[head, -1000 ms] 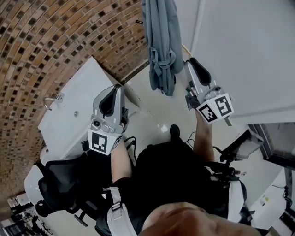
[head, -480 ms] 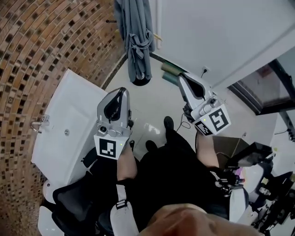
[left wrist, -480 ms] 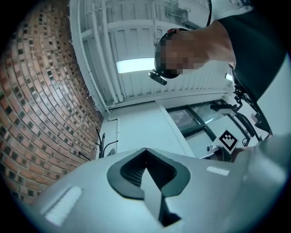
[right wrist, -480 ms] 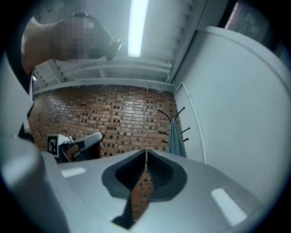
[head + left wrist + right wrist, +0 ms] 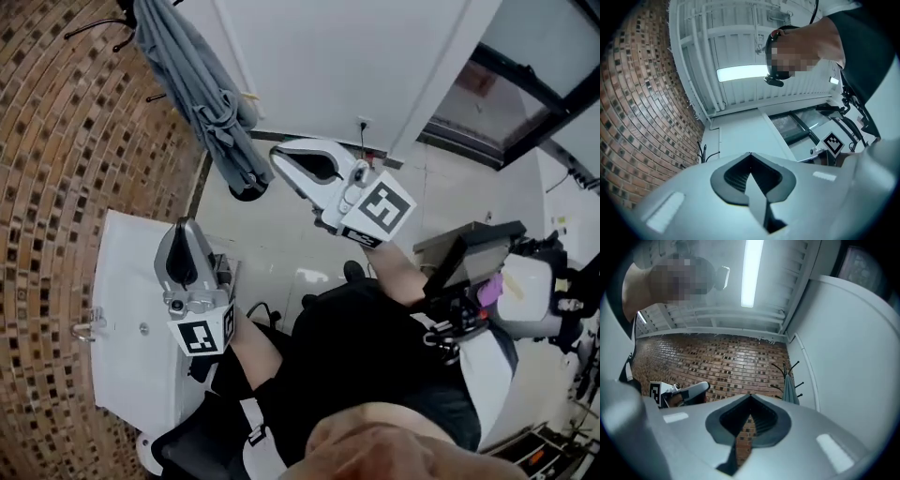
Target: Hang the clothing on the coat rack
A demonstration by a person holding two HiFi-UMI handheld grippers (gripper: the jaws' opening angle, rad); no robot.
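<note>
The grey robe (image 5: 201,101) hangs on the coat rack (image 5: 246,193) at the upper left of the head view. Its hem reaches down near the rack's round base, against the brick wall (image 5: 56,141). 1 second ago it hung at the top middle of that view with the right tool just beside it. Now both tools are well apart from it and the whole scene has swung round, so the person has turned and drawn back from the rack. The robe stays draped the same way through all 3 head pictures (no slip that I can see).

The right tool (image 5: 281,159) has just been closing its jaws, and they now stand together with nothing between them. Its own view shows only brick through the slot below the pads, with rack and robe small in the distance. The left tool (image 5: 184,230) is likewise together and empty, held over the edge of the white worktop (image 5: 122,309).

My reading is that the hanging itself is done: the robe bears on the rack alone and neither tool touches it. What is left, if anything, is only to lower the tools.

As for containers, none shows in any view. The worktop shows only a metal loop (image 5: 86,328) fixed to it.
</note>
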